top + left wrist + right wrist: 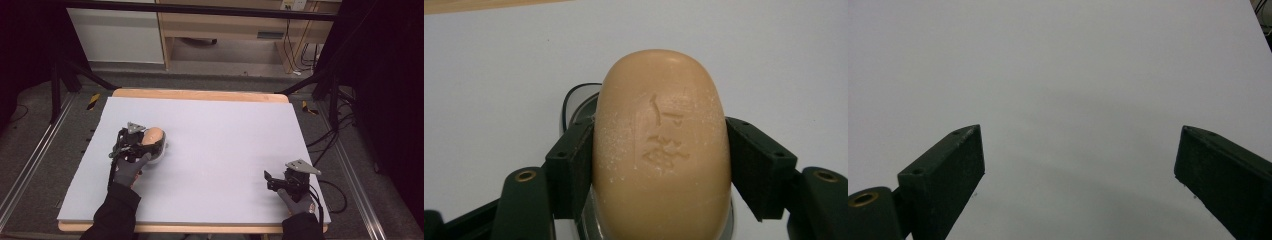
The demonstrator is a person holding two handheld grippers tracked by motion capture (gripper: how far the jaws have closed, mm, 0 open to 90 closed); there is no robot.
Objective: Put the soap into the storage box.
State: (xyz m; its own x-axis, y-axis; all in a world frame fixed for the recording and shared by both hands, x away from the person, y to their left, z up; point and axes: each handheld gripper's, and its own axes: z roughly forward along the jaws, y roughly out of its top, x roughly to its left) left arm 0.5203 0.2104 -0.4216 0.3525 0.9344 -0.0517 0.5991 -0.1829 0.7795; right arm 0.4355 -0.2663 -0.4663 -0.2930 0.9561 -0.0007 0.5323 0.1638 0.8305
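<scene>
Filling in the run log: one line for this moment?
left gripper: shut on soap bar | right gripper: open, nothing held | surface: table

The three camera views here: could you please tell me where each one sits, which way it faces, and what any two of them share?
High view: above the person's side, facing forward and down on the pale grey table top; gloved hands, dark sleeves, left gripper, right gripper.
Left gripper view: rides the left gripper, looking along its black fingers, which clamp a tan oval soap bar above a clear dish.
Right gripper view: rides the right gripper; fingers wide apart over bare table.
Shared: the soap bar in high and left gripper views.
</scene>
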